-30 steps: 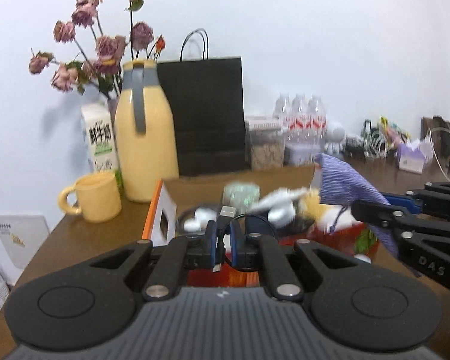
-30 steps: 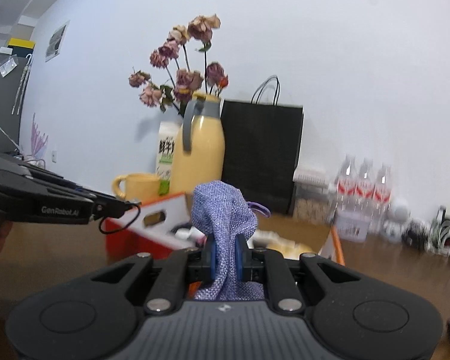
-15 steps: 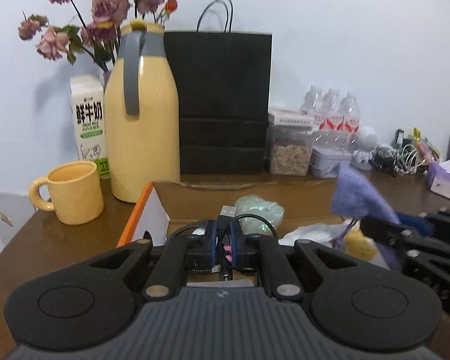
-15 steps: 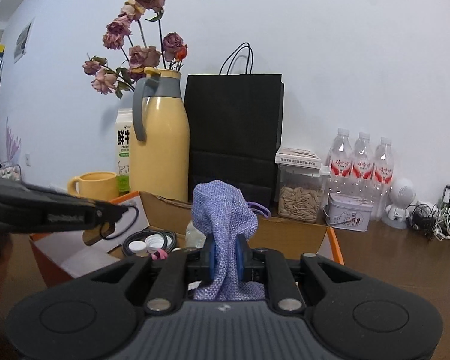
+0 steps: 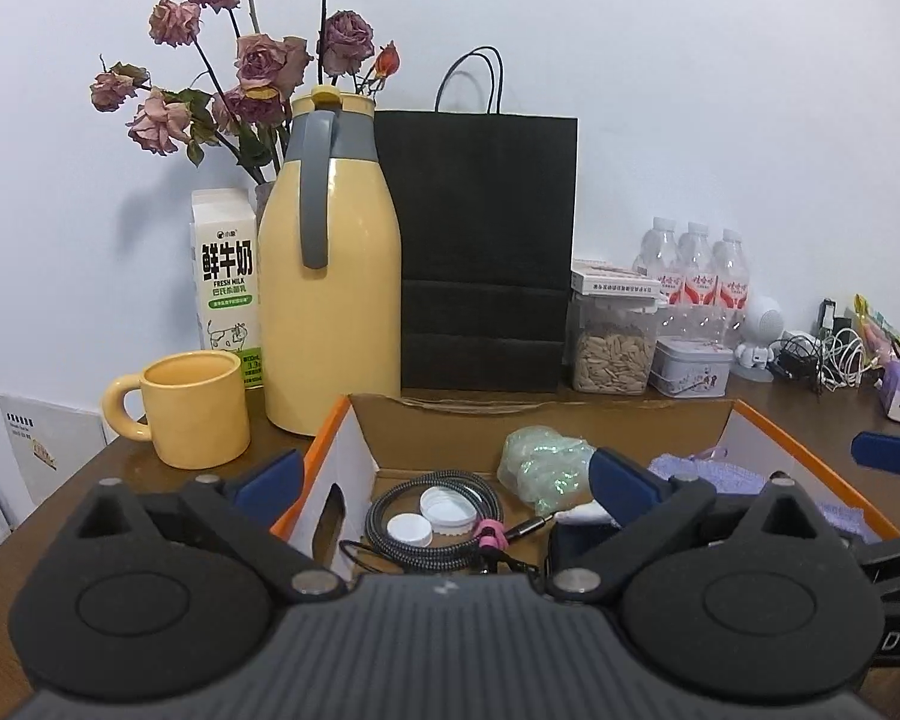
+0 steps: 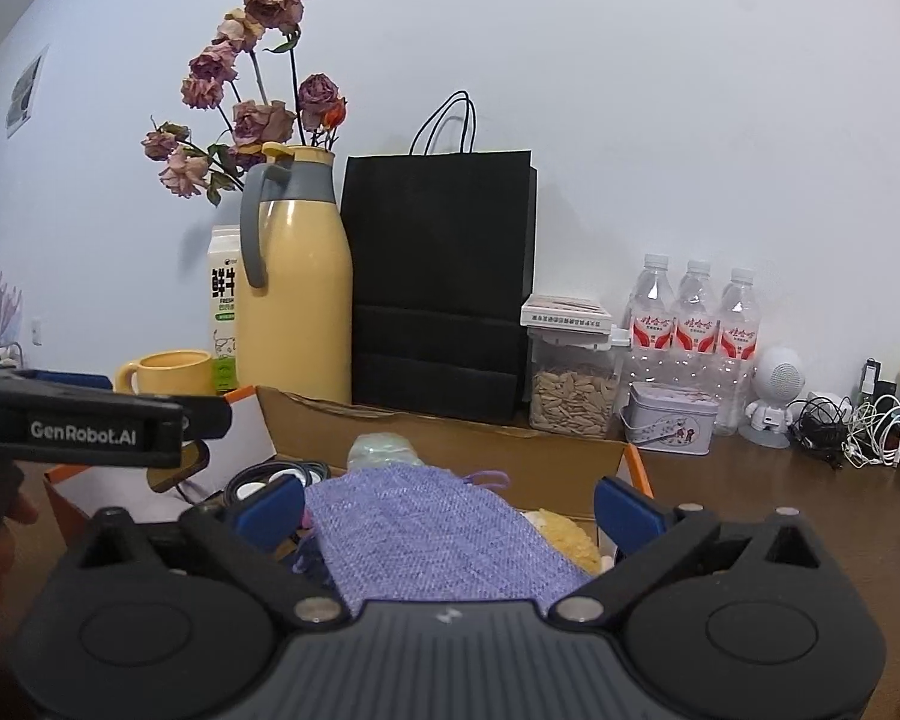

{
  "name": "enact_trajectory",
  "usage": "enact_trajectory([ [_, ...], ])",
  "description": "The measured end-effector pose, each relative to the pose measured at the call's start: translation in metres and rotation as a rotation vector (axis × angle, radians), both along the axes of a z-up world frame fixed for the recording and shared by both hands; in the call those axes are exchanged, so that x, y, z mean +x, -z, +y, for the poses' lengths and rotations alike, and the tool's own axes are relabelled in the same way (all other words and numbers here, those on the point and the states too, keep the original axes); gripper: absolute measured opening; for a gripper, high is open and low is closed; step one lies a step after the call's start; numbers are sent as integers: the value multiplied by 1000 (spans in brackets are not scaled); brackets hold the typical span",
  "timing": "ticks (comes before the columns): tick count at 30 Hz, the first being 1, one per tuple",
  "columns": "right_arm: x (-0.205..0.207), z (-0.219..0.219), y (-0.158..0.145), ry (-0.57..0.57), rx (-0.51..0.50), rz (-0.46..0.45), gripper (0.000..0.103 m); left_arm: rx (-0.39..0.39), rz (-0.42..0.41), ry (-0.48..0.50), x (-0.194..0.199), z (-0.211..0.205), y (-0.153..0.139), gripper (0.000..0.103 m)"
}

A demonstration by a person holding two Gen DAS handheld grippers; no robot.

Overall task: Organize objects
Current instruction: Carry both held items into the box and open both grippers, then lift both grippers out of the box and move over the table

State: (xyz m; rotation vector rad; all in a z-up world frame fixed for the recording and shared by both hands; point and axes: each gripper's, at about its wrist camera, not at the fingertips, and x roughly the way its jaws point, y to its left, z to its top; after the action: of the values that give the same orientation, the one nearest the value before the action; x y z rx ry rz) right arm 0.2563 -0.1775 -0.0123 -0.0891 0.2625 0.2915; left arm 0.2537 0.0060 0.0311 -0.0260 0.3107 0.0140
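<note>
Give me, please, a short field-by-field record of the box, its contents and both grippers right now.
box: open cardboard box on the table
contents: coiled cable, white caps, purple pouch
left gripper: jaws just opened wide, above the cable, nothing held
right gripper: jaws just opened wide, pouch lies between them, unpressed

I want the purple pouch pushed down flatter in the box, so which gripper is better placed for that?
Right. The right gripper, jaws wide open, has the purple woven pouch lying directly between its fingers. The left gripper, also open, faces the coiled cable and bottle caps at the cardboard box's other end.
</note>
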Motion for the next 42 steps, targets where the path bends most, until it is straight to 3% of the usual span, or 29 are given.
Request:
enact_trajectory([
  [17, -19, -5, -3, 8, 6, -51, 103, -37, -44, 12, -17, 5, -3, 103],
  [26, -49, -6, 2, 2, -18, -67, 103, 13, -86, 26, -52, -1, 4, 103],
  [34, -81, -12, 10, -8, -19, -45, 103, 24, -59, 38, -81, 0, 16, 103],
  [42, -101, -15, 19, -15, -32, 3, 103, 11, 20, 44, -100, 9, 32, 103],
])
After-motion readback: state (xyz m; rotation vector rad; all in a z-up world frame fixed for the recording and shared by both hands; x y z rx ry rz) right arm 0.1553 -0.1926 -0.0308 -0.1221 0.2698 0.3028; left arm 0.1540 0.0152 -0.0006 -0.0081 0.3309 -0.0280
